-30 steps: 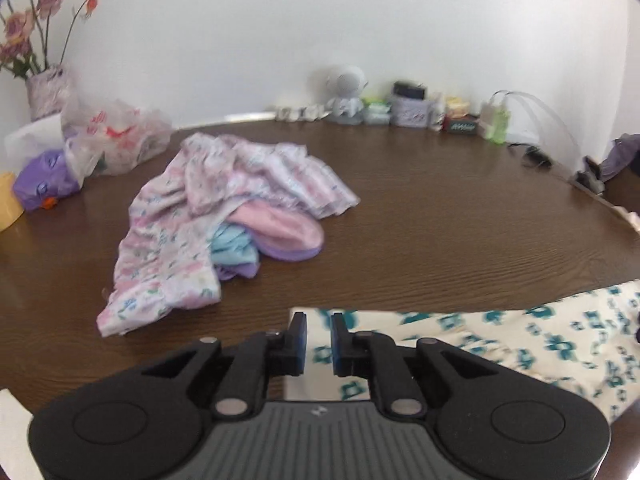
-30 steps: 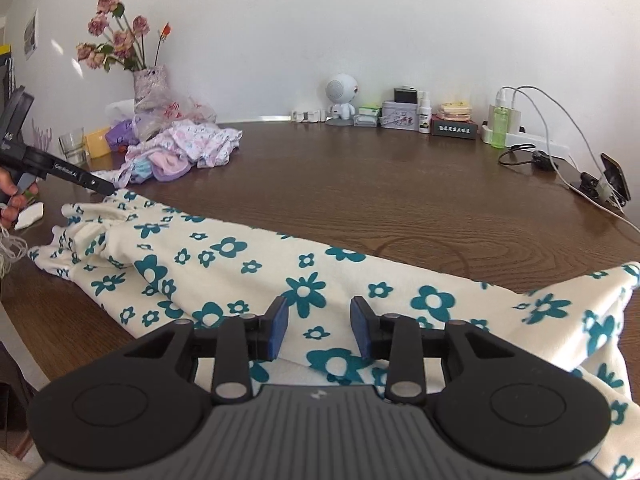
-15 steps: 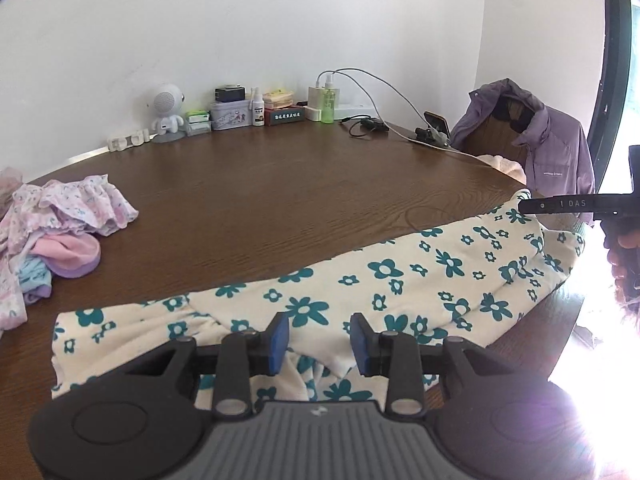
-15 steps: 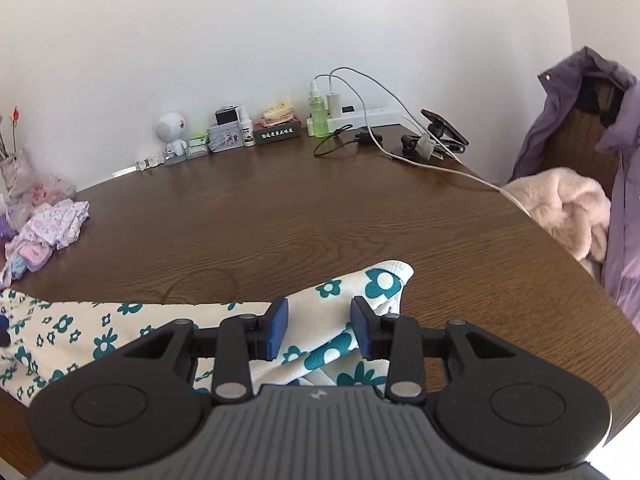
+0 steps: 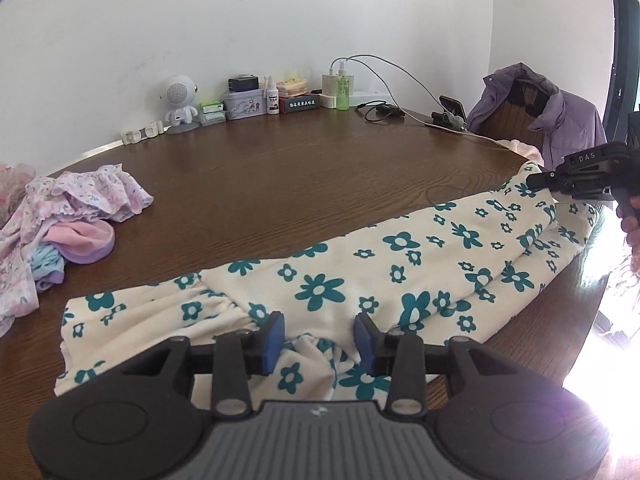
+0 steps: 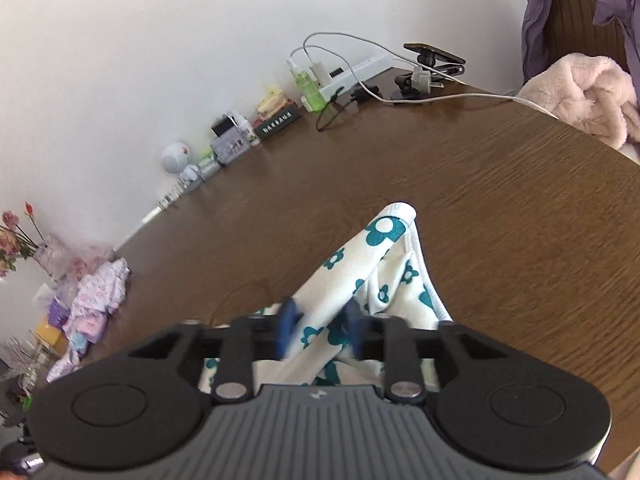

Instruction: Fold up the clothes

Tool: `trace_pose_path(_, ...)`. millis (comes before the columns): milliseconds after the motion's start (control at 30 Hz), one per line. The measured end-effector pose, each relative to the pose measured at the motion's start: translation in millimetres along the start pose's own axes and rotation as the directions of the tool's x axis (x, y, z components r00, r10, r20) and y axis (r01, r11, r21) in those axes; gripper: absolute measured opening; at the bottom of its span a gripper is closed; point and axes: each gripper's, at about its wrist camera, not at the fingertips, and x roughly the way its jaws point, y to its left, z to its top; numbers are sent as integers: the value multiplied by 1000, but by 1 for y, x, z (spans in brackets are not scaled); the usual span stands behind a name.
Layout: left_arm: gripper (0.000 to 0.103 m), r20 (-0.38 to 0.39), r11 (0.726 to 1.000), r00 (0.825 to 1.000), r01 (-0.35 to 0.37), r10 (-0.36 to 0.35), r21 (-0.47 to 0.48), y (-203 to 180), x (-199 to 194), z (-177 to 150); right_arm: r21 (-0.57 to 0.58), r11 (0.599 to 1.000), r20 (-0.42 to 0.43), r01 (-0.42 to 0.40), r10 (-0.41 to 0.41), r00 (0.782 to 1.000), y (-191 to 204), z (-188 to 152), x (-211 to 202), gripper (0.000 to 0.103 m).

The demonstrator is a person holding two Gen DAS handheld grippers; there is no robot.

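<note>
A cream garment with teal flowers [image 5: 400, 264] lies stretched along the near edge of the brown table [image 5: 300, 168]. My left gripper [image 5: 319, 340] hovers over its gathered waistband end. Its jaws are opening, cloth lies under and between them, and the pads do not press it. At the far right, my right gripper [image 5: 536, 180] pinches the garment's other end in a person's hand. In the right wrist view, tilted and blurred, the right gripper [image 6: 320, 332] has a fold of the garment [image 6: 384, 240] between its blue pads.
A pile of pink floral clothes [image 5: 80, 216] sits at the left. Along the wall stand a white robot-shaped speaker [image 5: 180, 100], a green bottle [image 5: 343, 88], small boxes, cables and a phone on a clip stand [image 5: 450, 110]. A purple jacket [image 5: 540, 112] hangs on a chair.
The left gripper swung from the pink pile to the floral garment's waistband and its jaws widened. The right gripper rolled, moved to the garment's right corner and closed on it.
</note>
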Motion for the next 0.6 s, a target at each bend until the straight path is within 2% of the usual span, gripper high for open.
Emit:
trace_pose_path(133,39,-2,1000,1000,-7,7,1,0,1,-2,60,991,69,-117,112,991,-4,11,-2,2)
trace_pose_path(200,39,-1,1000,1000,-9,9,-5,0,1,-3,77,988,85,-134,128,988,-9,11,-1,2)
trace_pose_path(367,39,12,999,1000,-9,10,-35,2,2,-6,121,991,36,-54,50,998,-33,-5,3,2)
trace_pose_path(467,39,14,999,1000,-14,15,-37,1,1,-6,73,997,10,-16,16,1000,-31,-10,0,2)
trace_pose_path(533,39,12,999,1000,-18,19,-44,1,-1,-4,41,999,25,-3,2,1000,-24,-8,-9,4)
trace_pose_path(600,37,33,999,999,-23,25,-40,0,-7,2,-2,1000,77,23,-22,997,-13,-3,-24,8)
